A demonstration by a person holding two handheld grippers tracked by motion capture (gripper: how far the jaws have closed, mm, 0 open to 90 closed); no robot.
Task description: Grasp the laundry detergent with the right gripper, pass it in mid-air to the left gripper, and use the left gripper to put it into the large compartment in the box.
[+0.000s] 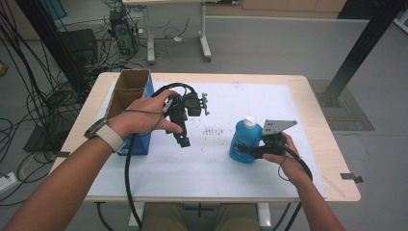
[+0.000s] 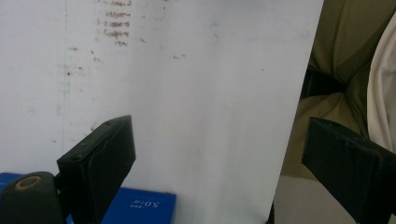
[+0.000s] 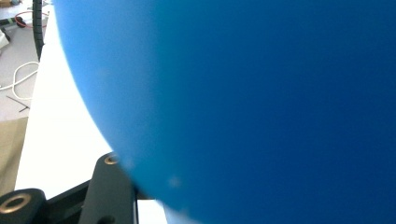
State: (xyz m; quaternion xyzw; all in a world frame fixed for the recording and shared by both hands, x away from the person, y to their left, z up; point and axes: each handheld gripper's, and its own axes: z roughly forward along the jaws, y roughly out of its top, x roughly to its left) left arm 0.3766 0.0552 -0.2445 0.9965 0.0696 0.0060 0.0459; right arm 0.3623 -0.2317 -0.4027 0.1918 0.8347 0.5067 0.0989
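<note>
A grey floor strewn with cables surrounds the wooden table (image 1: 332, 159), and a white mat (image 1: 216, 163) covers most of its top, smudged with reddish marks near the middle. At the left edge stands an open cardboard box (image 1: 126, 94) with blue sides. Moving smaller: the blue bottle (image 1: 245, 142) with its white cap stands upright on the mat, right of centre, and the right gripper (image 1: 250, 151) is clamped on its lower body, jaws pinching it from the person's side. The left gripper (image 1: 184, 139) hangs above the mat just beside the box, jaws spread and holding nothing.

Now the risk, as I judge it: that grip sits low on a rounded, smooth-looking body. If the bottle is lifted quickly or tilted, the heavier top could swing over and the bottle could roll out of the jaws. The box mouth also looks narrow, so a crooked approach might catch its rim.

The high view gives the whole layout, bottle cap and box together. The right gripper view presses so close that the bottle is a blue wall, with one black jaw against it at the bottom. The left gripper view adds the wide gap between its jaws over bare mat, the mat's front edge, and a corner of the blue box with printing.
</note>
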